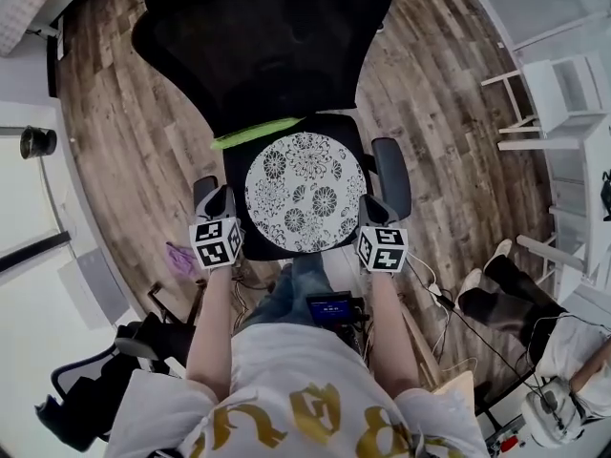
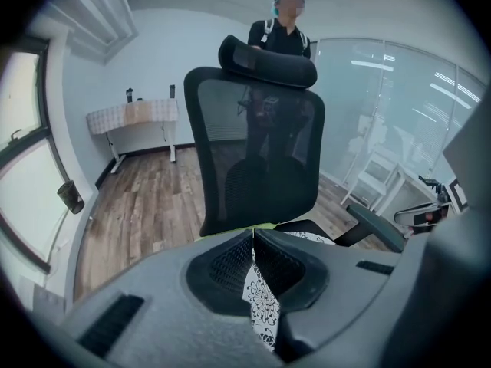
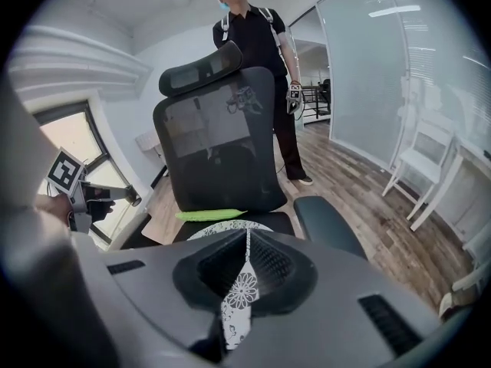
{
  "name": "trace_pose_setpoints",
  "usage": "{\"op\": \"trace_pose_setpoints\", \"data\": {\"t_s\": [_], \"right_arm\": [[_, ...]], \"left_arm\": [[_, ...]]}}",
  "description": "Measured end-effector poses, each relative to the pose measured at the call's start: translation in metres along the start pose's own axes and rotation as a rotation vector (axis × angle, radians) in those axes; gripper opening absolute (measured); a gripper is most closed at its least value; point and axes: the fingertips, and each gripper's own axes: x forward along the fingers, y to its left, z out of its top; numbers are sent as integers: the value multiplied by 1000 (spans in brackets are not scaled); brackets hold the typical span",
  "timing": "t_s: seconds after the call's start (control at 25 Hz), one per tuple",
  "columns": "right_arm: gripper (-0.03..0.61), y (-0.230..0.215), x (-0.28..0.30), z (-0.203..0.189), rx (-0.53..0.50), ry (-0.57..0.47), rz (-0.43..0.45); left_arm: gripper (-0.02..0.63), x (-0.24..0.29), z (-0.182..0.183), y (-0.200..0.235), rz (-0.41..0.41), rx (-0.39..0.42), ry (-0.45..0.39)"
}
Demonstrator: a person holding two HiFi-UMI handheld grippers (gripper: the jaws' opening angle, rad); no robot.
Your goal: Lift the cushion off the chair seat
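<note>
Both tools are clenched tight with nothing in them. The left tool (image 1: 219, 201) is at the front-left corner of the chair seat (image 1: 286, 254) and the right tool (image 1: 372, 210) at its front-right corner. The round flowered cushion (image 1: 305, 192) lies flat on the seat between them, just ahead, and both hands look equally near. It's round, so there's no long axis, and it has no label I can read.

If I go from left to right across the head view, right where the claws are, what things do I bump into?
purple thing on the floor → left claw → cushion with flowers on it → right claw → legs of someone sitting nearby
</note>
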Motion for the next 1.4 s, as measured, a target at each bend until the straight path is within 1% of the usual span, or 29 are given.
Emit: {"op": "trace_pose_setpoints", "data": {"t_s": [0.2, 0.28, 0.4, 0.48, 0.64, 0.88, 0.96, 1.0, 1.04, 1.08, 1.2, 1.28, 1.36, 1.4], "right_arm": [[14, -4, 28, -11, 21, 51, 5], [14, -5, 36, -14, 22, 54, 3], [12, -11, 49, -18, 0, 38, -13], [12, -14, 58, -25, -21, 47, -16], [14, -17, 81, -41, -56, 96, -2], [14, -24, 112, -58, -98, 121, -12], [15, -24, 120, -67, -113, 145, -5], [21, -23, 123, -71, -117, 161, 3], [55, -22, 127, -75, -117, 177, 13], [101, -21, 131, -78, -115, 190, 19], [127, -27, 140, -87, -125, 229, 15], [148, -30, 145, -98, -137, 265, 27], [210, -29, 154, -111, -131, 301, 51], [210, -30, 158, -115, -128, 309, 54]], "left_arm": [[11, 18, -16, -5, -11, -6, 46], [11, 28, -28, -8, -26, -1, 83], [11, 45, -48, -18, -57, 22, 147], [12, 56, -61, -24, -70, 30, 185], [12, 77, -85, -29, -89, 4, 251], [12, 107, -114, -30, -73, -27, 313], [27, 114, -128, -28, -65, -36, 341], [49, 116, -135, -26, -61, -45, 355], [77, 119, -141, -23, -57, -56, 366], [95, 122, -146, -20, -54, -65, 377], [113, 132, -161, -15, -41, -78, 406], [123, 137, -173, -12, -20, -69, 433], [142, 142, -188, -4, 8, -45, 471], [150, 145, -194, 0, 19, -41, 486]]}}
